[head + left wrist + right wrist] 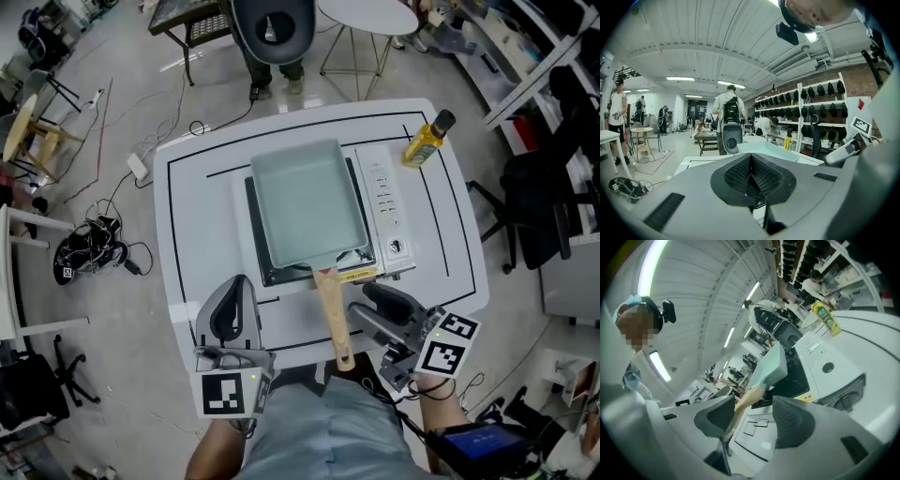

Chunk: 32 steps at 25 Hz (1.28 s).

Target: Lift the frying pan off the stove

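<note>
Left gripper (236, 286), 7 o'clock on the white tabletop (192, 187): jaws closed, empty. Right gripper (364, 307), 5 o'clock: jaws wide apart, gripping nothing. Tan wooden handle (330, 309) runs just beside it. Pale-green rectangular frying pan (305, 206) sits on the black-and-white portable stove (384, 202), tabletop centre.

Judgement: square the jaws across the handle, close firmly, lift level.

Only the right gripper view shows the handle inside the gap, unpressed. Only the left gripper view shows its pads meeting.

Grey left gripper (236, 283), grey right gripper (372, 307), black-and-white marker cubes (230, 394), blue shirt (319, 433).
</note>
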Available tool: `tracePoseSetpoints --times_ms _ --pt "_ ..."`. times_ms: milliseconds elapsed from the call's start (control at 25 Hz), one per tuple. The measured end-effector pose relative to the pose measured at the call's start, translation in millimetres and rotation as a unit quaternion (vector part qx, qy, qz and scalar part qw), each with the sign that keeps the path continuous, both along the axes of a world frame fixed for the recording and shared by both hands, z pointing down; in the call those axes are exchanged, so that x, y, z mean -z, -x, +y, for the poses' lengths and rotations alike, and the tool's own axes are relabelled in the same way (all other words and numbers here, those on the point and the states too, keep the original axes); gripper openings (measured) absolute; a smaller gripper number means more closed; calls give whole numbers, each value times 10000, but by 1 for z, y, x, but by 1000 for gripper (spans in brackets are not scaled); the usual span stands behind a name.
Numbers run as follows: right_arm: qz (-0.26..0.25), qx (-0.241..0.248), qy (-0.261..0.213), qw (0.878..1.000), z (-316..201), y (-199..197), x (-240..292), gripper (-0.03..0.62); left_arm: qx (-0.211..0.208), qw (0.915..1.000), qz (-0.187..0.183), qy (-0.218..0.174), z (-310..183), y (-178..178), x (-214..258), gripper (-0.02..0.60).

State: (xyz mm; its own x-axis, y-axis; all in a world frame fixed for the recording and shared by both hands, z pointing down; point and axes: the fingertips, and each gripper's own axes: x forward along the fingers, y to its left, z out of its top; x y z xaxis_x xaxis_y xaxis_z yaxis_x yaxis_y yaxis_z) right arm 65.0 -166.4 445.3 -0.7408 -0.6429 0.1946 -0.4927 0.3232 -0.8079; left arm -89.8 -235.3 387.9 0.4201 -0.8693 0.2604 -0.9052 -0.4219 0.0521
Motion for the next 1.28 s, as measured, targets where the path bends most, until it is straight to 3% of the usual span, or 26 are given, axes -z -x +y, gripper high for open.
tracePoseSetpoints --times_ms 120,400,1280 --pt "-359 321 119 9988 -1 8 6 235 -1 10000 11 4 -9 -3 1 18" --pt "-548 737 506 9945 -11 18 2 236 37 9999 113 111 -24 -9 -5 18" --pt "-837 1705 1117 9754 -34 75 -14 235 935 9950 132 311 -48 59 -26 18"
